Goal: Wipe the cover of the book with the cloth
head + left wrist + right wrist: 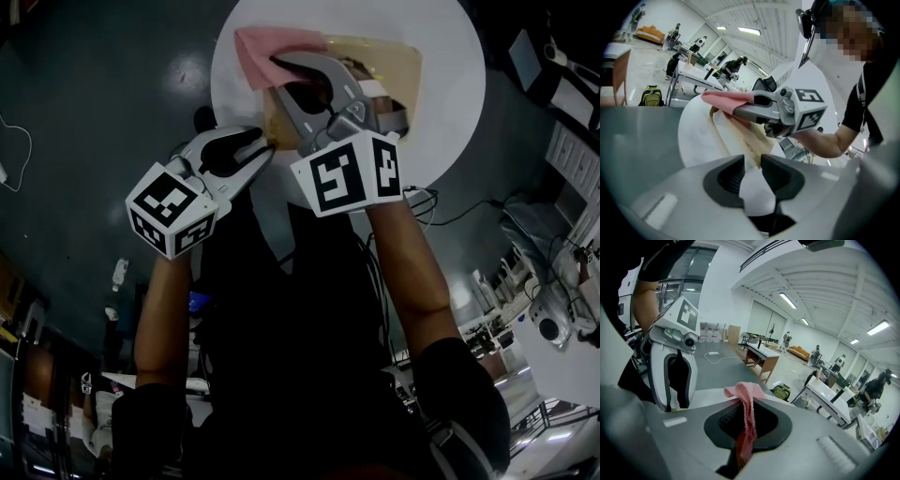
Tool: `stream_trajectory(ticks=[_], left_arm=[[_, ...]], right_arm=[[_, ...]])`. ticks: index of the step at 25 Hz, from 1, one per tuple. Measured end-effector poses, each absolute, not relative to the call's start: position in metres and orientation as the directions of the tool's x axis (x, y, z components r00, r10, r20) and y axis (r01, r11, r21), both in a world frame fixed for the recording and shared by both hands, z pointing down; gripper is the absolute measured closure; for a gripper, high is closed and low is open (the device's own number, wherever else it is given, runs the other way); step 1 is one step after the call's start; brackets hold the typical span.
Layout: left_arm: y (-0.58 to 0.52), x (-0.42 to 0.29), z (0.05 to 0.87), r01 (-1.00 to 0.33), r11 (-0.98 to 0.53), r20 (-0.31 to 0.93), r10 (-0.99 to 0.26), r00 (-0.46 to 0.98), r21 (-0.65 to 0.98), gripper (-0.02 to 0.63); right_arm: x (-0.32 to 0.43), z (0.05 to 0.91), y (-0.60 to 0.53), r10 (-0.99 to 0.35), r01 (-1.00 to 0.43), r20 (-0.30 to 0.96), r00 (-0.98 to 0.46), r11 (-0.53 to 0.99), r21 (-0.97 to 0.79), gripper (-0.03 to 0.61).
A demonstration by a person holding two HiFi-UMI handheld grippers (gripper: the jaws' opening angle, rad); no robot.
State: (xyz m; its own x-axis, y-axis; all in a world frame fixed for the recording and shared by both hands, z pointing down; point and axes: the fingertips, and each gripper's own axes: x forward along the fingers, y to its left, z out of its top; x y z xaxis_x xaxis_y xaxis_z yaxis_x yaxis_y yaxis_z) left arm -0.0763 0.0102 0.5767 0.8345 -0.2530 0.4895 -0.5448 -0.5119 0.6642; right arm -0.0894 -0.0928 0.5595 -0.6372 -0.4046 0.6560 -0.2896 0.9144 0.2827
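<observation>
A tan-covered book (384, 61) lies on the round white table (450, 103). My right gripper (281, 64) is shut on a pink cloth (262, 47) and holds it over the book's far left corner. The right gripper view shows the cloth (746, 418) pinched between the jaws and bunched above them. My left gripper (265, 148) stands open at the book's near left edge. In its own view the left gripper (752, 159) has only bare table in the gap, with the book (740, 136) just beyond the tips. The left gripper (676, 406) also hangs at the left of the right gripper view.
The table stands on a dark floor with cables (450, 211) to the right and a small bottle (119, 272) to the left. Desks (761, 357) and people stand far off in the hall. The person's arms reach over the table's near edge.
</observation>
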Motion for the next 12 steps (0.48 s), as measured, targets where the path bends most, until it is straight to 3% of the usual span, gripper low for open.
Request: stream_trajectory(ticks=[12], left_arm=[[0.010, -0.073, 0.576, -0.547, -0.501, 0.493, -0.251, 0.833, 0.670, 0.505]], right_arm=[[-0.080, 0.562, -0.094, -0.399, -0.309, 0.680, -0.615, 0.915, 0.257, 0.568]])
